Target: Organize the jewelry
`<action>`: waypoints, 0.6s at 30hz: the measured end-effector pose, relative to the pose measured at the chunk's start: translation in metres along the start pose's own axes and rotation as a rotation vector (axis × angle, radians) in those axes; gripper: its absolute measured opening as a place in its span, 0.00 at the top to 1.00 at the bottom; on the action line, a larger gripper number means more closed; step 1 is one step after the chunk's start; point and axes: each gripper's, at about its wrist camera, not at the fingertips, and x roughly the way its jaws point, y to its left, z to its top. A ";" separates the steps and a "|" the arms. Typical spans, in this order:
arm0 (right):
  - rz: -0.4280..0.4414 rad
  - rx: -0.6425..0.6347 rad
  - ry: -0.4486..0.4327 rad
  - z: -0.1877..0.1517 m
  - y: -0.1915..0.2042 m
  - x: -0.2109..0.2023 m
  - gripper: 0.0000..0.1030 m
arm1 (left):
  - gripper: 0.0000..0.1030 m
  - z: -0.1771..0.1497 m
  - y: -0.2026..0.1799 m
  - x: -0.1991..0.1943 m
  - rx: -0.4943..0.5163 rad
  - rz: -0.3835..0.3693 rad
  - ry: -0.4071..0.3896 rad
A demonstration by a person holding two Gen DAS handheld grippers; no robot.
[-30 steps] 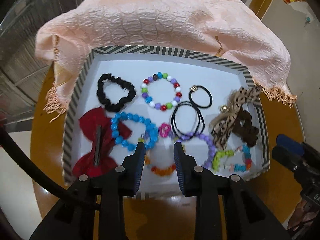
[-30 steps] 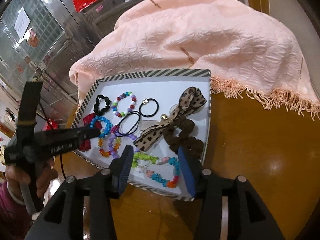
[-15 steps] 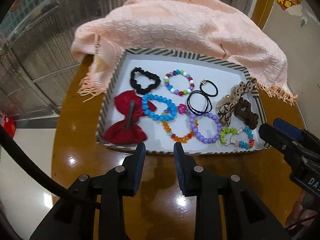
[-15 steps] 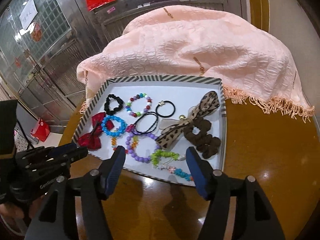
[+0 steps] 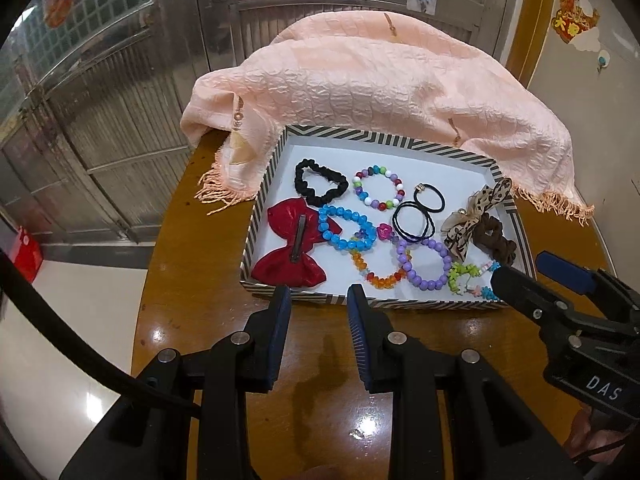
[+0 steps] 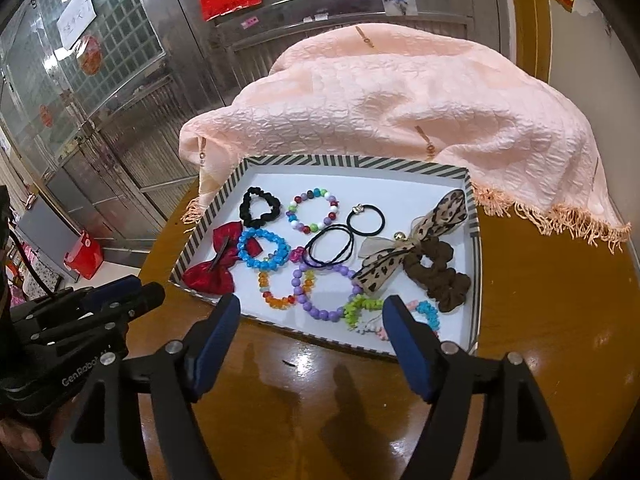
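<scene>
Apparently all jewelry already lies in the tray, and both grippers, left and right, are open and empty, the right's jaws just widened.

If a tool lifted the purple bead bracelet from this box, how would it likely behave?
The purple bead bracelet is a loop of separate round beads, so it would probably sag and dangle rather than hold its ring shape. Smooth glossy beads may slip between the pads. It overlaps the orange bead bracelet and touches the thin black hair ties, so those might drag along.
</scene>
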 end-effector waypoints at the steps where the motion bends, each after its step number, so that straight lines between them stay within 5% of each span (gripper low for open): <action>1: 0.001 -0.002 0.000 -0.001 0.001 0.000 0.25 | 0.78 -0.001 0.000 -0.001 0.002 0.001 -0.003; 18: 0.000 -0.013 0.002 -0.005 0.010 -0.007 0.25 | 0.78 -0.004 0.002 -0.009 0.008 0.000 -0.026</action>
